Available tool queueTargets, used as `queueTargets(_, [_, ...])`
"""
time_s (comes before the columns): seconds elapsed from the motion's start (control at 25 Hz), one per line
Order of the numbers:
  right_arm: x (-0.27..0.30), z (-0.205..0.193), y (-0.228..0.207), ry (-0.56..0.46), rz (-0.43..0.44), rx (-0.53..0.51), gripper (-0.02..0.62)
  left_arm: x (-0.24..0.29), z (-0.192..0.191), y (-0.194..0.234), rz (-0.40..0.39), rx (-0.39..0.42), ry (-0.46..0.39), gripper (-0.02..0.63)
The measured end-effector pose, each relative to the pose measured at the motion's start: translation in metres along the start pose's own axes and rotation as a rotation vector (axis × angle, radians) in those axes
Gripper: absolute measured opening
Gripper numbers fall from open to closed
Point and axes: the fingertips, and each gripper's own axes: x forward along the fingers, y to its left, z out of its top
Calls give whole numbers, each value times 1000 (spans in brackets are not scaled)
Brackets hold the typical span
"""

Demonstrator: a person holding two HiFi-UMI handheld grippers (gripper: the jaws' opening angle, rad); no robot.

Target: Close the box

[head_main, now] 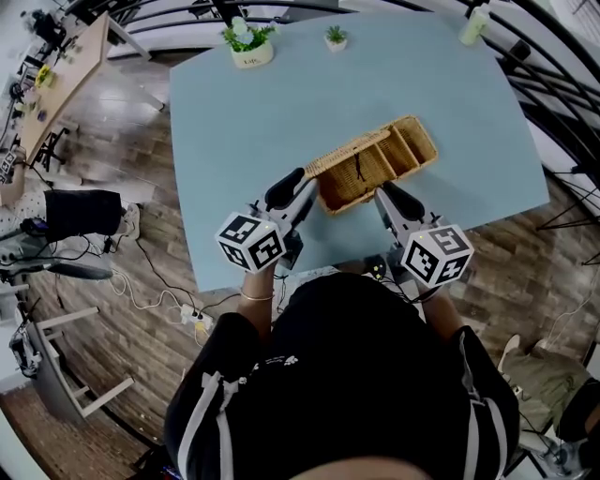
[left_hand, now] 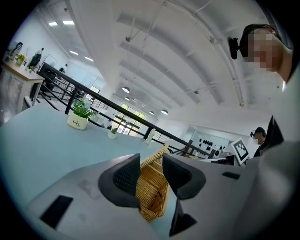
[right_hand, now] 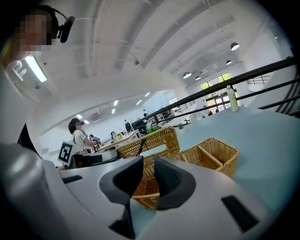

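Observation:
A wicker box (head_main: 394,155) with several compartments lies slantwise on the light blue table (head_main: 262,122). Its lid (head_main: 347,150) stands raised along the far side. My left gripper (head_main: 302,186) is at the lid's left end. In the left gripper view, wicker (left_hand: 151,187) fills the gap from pad to pad of the left gripper (left_hand: 152,171), so it is shut on the lid's end. My right gripper (head_main: 382,193) rests at the box's near wall. In the right gripper view its jaws (right_hand: 147,171) stand slightly apart with nothing clamped; the box (right_hand: 211,152) and raised lid (right_hand: 152,139) lie just beyond.
Two small potted plants (head_main: 248,42) (head_main: 336,37) and a pale bottle (head_main: 475,25) stand at the table's far edge. The table's near edge is right by the grippers. Cables and a chair (head_main: 66,384) are on the wood floor at left. A person (right_hand: 77,133) sits far off.

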Motion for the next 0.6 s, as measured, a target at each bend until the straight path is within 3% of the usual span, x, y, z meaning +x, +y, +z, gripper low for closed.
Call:
queueTargets(0.44, [14,-15,-8,65,21,5,72,-2,-20,-10,29,36,35,140])
queueTargets(0.6, [20,-21,-5,81,35,6,72,-5,-35,-12,29,42,92,142])
